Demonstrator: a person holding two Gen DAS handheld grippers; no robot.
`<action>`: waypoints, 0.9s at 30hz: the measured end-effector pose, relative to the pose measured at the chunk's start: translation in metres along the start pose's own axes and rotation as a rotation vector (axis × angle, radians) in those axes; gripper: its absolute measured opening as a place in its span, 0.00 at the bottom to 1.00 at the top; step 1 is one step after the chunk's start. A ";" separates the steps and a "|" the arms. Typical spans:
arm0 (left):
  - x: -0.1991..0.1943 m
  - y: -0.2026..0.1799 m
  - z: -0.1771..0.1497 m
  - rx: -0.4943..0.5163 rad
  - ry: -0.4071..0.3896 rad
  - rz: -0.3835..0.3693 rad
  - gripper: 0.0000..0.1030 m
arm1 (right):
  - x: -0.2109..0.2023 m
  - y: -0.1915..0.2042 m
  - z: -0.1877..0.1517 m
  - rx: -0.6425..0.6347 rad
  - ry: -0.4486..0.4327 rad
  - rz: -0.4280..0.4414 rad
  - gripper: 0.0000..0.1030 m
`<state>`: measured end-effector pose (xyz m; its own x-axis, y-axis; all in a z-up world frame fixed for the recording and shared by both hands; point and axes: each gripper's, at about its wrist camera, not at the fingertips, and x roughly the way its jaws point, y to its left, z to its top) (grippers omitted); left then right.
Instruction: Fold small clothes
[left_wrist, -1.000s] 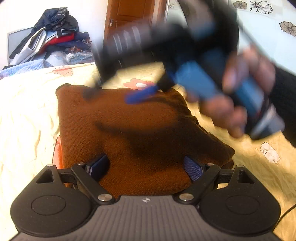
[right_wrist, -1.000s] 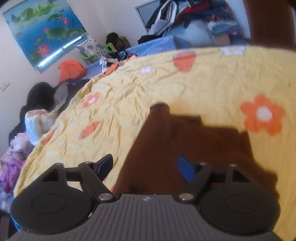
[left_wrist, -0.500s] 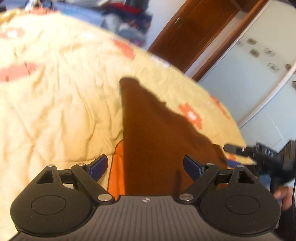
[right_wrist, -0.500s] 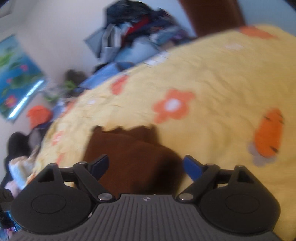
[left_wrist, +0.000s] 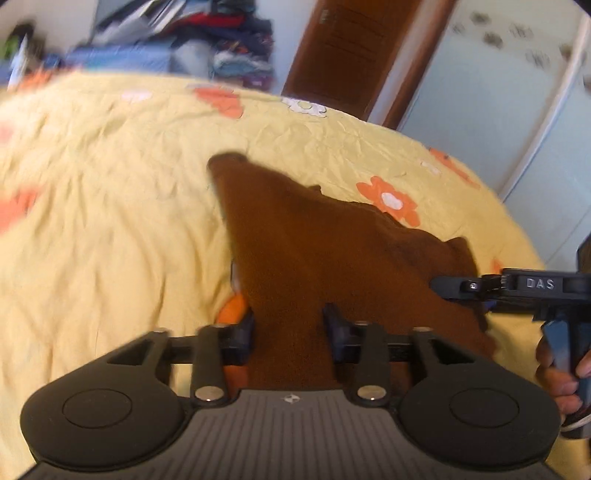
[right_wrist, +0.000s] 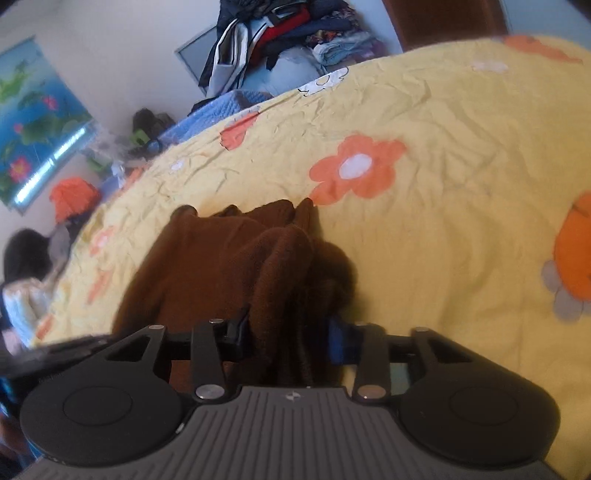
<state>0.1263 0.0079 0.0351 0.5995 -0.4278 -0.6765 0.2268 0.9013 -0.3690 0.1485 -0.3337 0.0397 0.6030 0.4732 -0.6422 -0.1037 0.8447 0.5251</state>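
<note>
- Gripping brown garment (left_wrist: 332, 258) near edge with both: left gripper (left_wrist: 289, 328) and right gripper (right_wrist: 288, 332) fingers clamped on cloth.
- Lift both evenly, carry toward garment's far edge, keeping corners aligned on bed (left_wrist: 110, 203).

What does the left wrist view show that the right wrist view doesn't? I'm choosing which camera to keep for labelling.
Only the left wrist view shows the right gripper from outside, the hand squeezing it, and the wardrobe doors. Only the right wrist view shows the lotus picture and the bunched folds of the brown garment. Both show that garment pinched between closed jaws, the yellow flowered bedspread, and the clothes pile.
</note>
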 end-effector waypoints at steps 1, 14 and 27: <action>-0.008 0.008 -0.006 -0.059 0.018 -0.040 0.75 | -0.009 0.001 -0.002 0.009 0.004 0.022 0.67; -0.041 0.011 -0.046 -0.126 0.112 -0.153 0.17 | -0.060 0.025 -0.087 -0.145 0.149 0.138 0.22; -0.103 -0.052 -0.085 0.334 -0.088 0.083 0.77 | -0.113 0.028 -0.107 -0.126 -0.044 0.036 0.49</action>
<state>-0.0126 -0.0001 0.0697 0.6869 -0.3582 -0.6324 0.4044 0.9113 -0.0769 -0.0071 -0.3373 0.0675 0.6305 0.4950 -0.5978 -0.2231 0.8533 0.4713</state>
